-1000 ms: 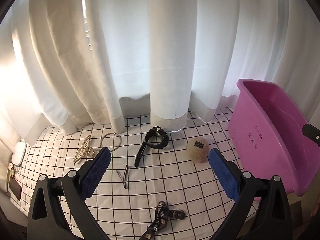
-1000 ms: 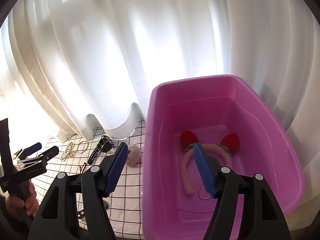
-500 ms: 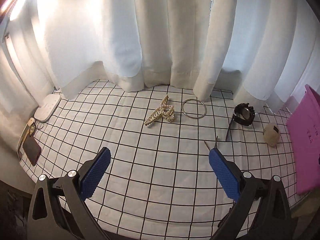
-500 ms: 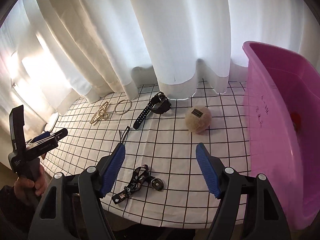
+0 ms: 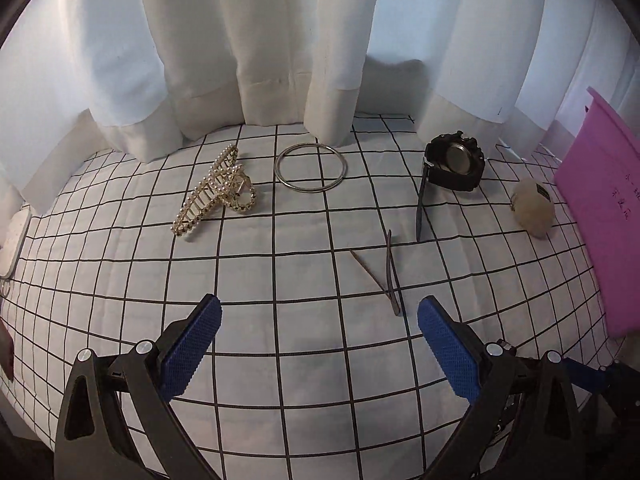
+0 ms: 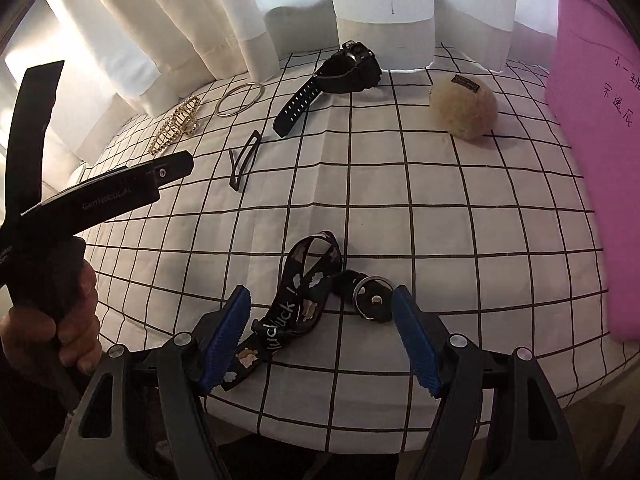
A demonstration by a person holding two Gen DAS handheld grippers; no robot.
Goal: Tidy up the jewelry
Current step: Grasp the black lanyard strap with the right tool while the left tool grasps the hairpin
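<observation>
A: Listing is begun with the left gripper [image 5: 318, 336]: its blue pads [image 5: 191, 346] are spread wide, nothing is held between them, and it is poised above the checked tablecloth [image 5: 280, 288].

B: Which item is nearest to it?

A: Item 1, a thin brown hair clip [image 5: 385, 276], is found just ahead of the right-hand pad, lying flat and apart from it. Item 2, a gold pearl claw clip [image 5: 216, 196], is placed farther ahead and to the left. Item 3, a silver bangle [image 5: 311, 167], is laid flat just beside the claw clip, close to the hem of the white curtain [image 5: 256, 40].

B: And beyond those?

A: Item 4, a black wristwatch [image 5: 454, 162], is set to the right of the bangle, its strap trailing toward the hair clip. Item 5, a beige fuzzy pom-pom [image 5: 534, 208], is recorded between the watch and the pink tub [image 5: 604, 216], near the tub's wall.

B: The right gripper?

A: The right gripper [image 6: 320, 340] is likewise held wide apart, with nothing grasped. Item 6, a black printed lanyard [image 6: 296, 300] with a metal ring clasp [image 6: 372, 298], is seen lying on the cloth directly between the blue pads, near the table's front edge. Whether either pad touches it cannot be told. The person's left hand [image 6: 52, 320] is seen wrapped round the left gripper's handle at the left of the right wrist view.
</observation>
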